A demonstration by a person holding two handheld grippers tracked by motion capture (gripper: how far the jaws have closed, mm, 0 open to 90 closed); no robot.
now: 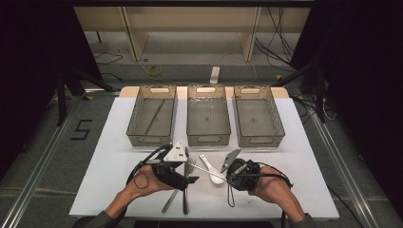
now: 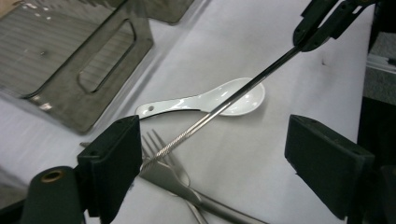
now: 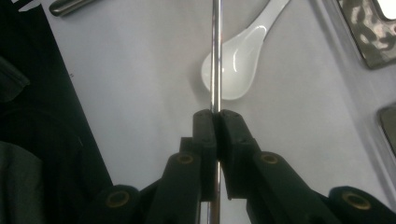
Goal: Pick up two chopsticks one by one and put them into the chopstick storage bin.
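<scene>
Holding a thin polished steel chopstick (image 3: 215,51) by one end, the right hand-held gripper (image 3: 216,114) has its jaws pressed together on the rod, no gap showing beside it. Rod runs straight out ahead of those jaws, long axis in line with them, lifted clear of the white table (image 1: 294,156). Beneath it, just ahead of the jaws: white ceramic soup spoon (image 3: 236,65), lying flat, not touched.

Left hand-held gripper (image 2: 219,154) has its jaws spread wide, nothing gripped. The free, ribbed tip of the chopstick points at it and ends just beside the inner face of the jaw seen at the left of the left gripper view; contact there cannot be told. Below those jaws lie a steel fork (image 2: 161,149) and further steel cutlery.

Judgement: the next move turns on this tip. The left hand is the nearer to it. Three grey mesh baskets (image 1: 208,137) stand beyond both hands, well apart.
</scene>
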